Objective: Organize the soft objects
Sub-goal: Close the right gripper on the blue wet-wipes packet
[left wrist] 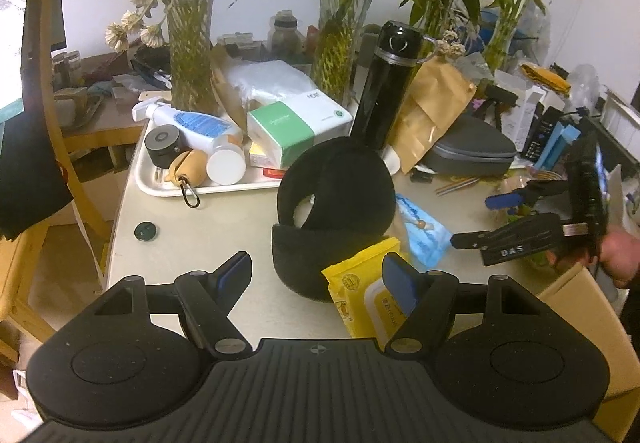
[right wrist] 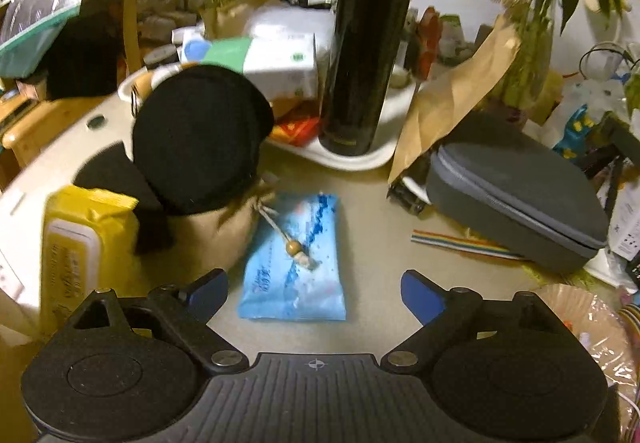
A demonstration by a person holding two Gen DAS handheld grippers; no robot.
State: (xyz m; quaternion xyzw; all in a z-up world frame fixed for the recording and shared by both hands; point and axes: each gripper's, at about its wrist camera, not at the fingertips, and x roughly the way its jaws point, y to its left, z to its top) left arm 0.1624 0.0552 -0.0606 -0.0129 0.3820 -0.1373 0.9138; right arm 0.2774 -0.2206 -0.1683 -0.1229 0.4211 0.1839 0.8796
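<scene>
A black neck pillow (left wrist: 332, 219) lies on the beige table (left wrist: 192, 243); it also shows in the right wrist view (right wrist: 196, 139). A yellow wipes pack (left wrist: 368, 303) leans against its front, also in the right wrist view (right wrist: 80, 247). A blue tissue pack (right wrist: 296, 263) lies flat, with a beaded cord from a tan pouch (right wrist: 228, 227) across it; it also shows in the left wrist view (left wrist: 424, 235). My left gripper (left wrist: 316, 279) is open and empty, its right finger over the yellow pack. My right gripper (right wrist: 314, 291) is open and empty around the blue pack's near end; it shows in the left wrist view (left wrist: 472, 221).
A white tray (left wrist: 160, 183) holds a spray bottle, boxes and a tall black flask (left wrist: 384, 91). A grey zip case (right wrist: 520, 195), brown paper bag (right wrist: 452, 99) and vases of plants stand behind. A cardboard box (left wrist: 588, 327) sits at the right. A wooden chair (left wrist: 52, 123) is left.
</scene>
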